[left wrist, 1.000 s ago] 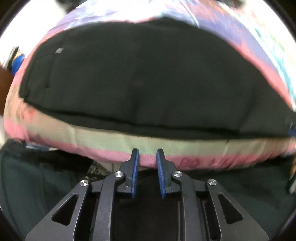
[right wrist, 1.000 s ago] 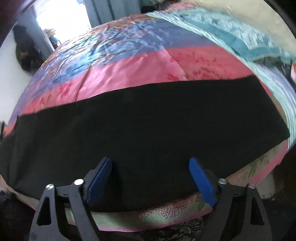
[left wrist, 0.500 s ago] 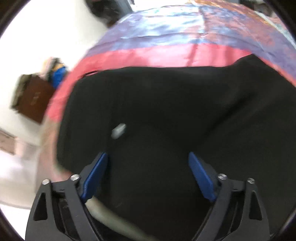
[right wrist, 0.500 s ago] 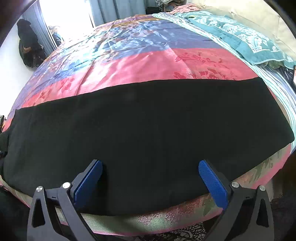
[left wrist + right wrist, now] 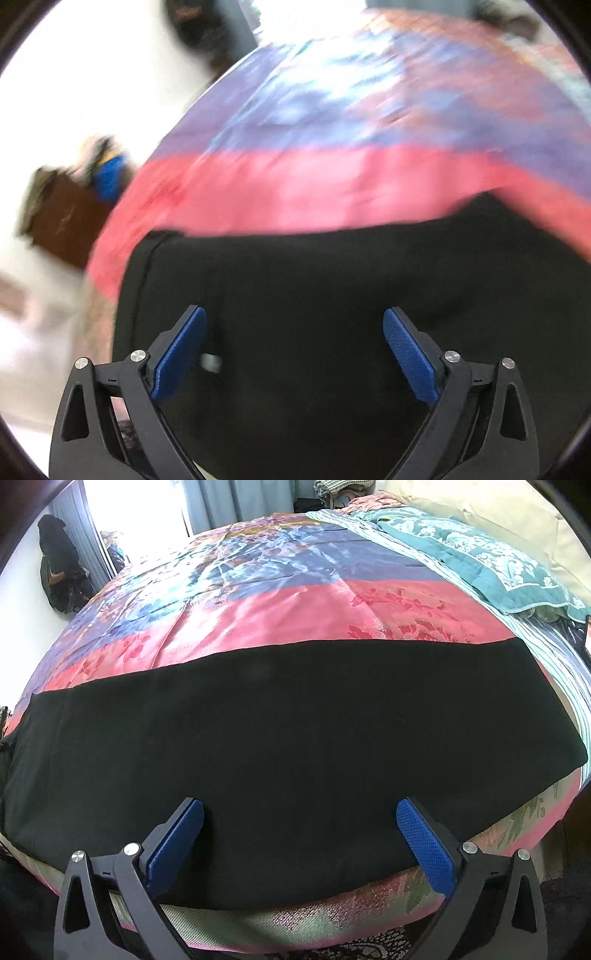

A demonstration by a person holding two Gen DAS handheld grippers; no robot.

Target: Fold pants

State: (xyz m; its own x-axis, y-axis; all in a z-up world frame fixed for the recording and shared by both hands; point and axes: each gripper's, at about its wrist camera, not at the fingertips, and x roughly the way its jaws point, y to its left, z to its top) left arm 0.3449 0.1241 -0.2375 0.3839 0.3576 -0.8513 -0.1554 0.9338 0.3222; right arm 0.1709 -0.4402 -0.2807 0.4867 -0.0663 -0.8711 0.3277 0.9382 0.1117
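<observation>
Both claws stand wide apart with nothing between their blue pads. The left claw hangs over the waist end of the black pants, where a small pale button or tag shows just beside its left pad; this view is blurred, so finer detail of the waistband cannot be made out. The right claw hovers over the near edge of the same garment, farther along toward the leg end.

The pants lie flat and lengthwise across the near side of the bed, on a satin bedspread in pink and blue bands, with the near edge close to the mattress edge. A teal quilted pillow sits well apart at the head of the bed.

Judging by the smooth, unwrinkled lie, the legs already look stacked one on the other, so the next fold is likely crosswise. The cloth looks soft, limp and light; it will droop from any pinch and offers no stiffness to push against. The glossy bedspread probably lets it slide, so dragging may shift the whole garment. Best holds are the two corners of one end, each claw pinching through all layers at the hem or waistband.
</observation>
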